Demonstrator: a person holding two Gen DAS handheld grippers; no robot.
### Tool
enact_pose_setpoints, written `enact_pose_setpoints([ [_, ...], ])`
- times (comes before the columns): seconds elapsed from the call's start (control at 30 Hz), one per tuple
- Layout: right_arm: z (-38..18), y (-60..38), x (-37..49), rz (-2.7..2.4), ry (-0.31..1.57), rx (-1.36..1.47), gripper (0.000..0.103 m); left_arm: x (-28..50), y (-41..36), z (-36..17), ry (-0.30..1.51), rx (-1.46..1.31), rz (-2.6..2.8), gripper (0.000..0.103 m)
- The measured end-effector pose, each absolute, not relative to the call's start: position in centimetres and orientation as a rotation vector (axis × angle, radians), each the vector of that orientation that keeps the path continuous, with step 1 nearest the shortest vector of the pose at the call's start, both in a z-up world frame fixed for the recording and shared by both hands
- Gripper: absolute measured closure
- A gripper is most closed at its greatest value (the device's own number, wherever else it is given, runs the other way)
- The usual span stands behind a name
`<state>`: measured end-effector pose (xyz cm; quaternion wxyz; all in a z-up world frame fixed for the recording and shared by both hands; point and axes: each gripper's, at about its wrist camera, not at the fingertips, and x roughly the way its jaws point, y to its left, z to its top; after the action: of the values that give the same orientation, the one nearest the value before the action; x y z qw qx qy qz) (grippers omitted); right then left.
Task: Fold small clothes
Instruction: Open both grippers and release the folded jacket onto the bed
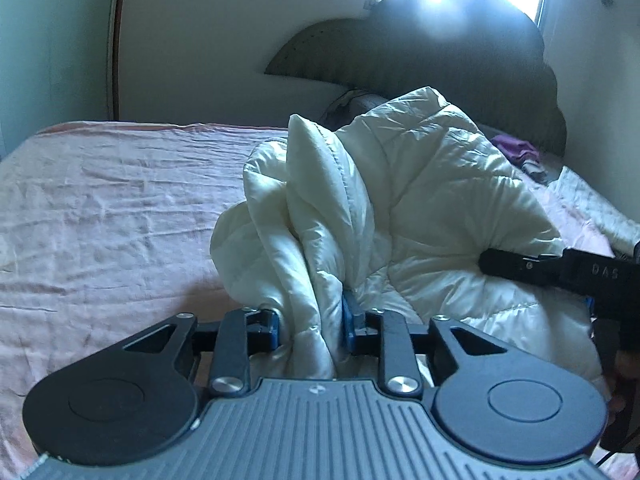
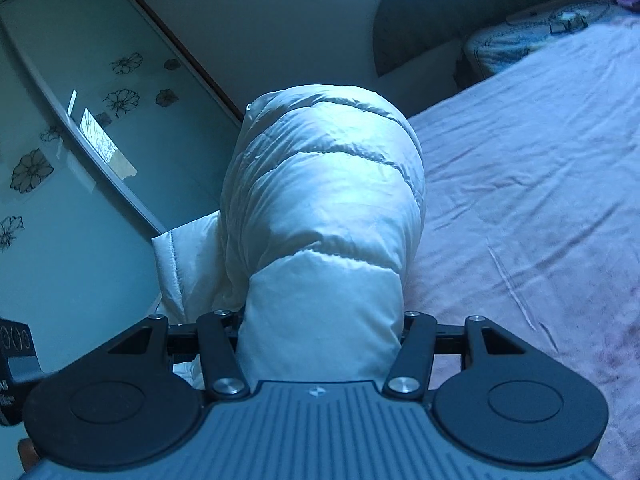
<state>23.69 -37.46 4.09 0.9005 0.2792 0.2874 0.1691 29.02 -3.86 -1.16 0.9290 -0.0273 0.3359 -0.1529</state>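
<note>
A white quilted puffer jacket [image 1: 420, 208] is bunched up over the pink bed sheet [image 1: 120, 208]. My left gripper [image 1: 310, 328] is shut on a fold of the jacket, with the blue pads pressed against the fabric. My right gripper shows at the right edge of the left wrist view [image 1: 520, 266], reaching into the jacket. In the right wrist view my right gripper [image 2: 320, 336] is shut on a thick padded part of the jacket [image 2: 324, 208], which stands up in front of the camera and hides the fingertips.
A dark curved headboard [image 1: 420, 52] stands at the back below a bright window. Purple cloth [image 1: 516, 148] and other bedding lie at the far right. A glass wardrobe door with flower prints [image 2: 80, 128] is to the left. The pink sheet [image 2: 540, 200] spreads right.
</note>
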Motion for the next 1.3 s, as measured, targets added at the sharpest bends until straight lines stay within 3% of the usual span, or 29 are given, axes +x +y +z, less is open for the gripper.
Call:
enact_pose_setpoints([
  [0.13,3.5,-37.8,24.1,0.34,0.619,0.591,0.036,28.8,-3.9,-1.4,0.684,-0.047,-0.26,0.046],
  [0.3,3.1,-37.9,24.0,0.333,0.633,0.596,0.03,28.9,-3.5,-1.7,0.685,-0.06,-0.202,0.032],
  [0.43,3.5,-37.7,23.5,0.296,0.638,0.571,0.027,28.6,-3.5,-1.6,0.66,-0.042,-0.153,0.016],
  [0.7,5.6,-36.2,20.1,0.16,0.576,0.403,0.025,28.8,-2.2,-2.1,0.66,-0.061,-0.122,0.009],
  [0.93,9.2,-31.6,14.0,0.084,0.38,0.058,0.025,28.4,-1.6,-2.4,0.667,-0.077,-0.106,0.008],
  [1.17,6.2,-27.5,13.2,0.182,0.526,-0.059,0.026,27.9,-1.3,-2.6,0.671,-0.065,-0.087,0.007],
  [1.3,6.5,-27.2,12.2,0.152,0.499,-0.001,0.025,26.9,-0.9,-2.3,0.669,-0.056,-0.081,0.008],
])
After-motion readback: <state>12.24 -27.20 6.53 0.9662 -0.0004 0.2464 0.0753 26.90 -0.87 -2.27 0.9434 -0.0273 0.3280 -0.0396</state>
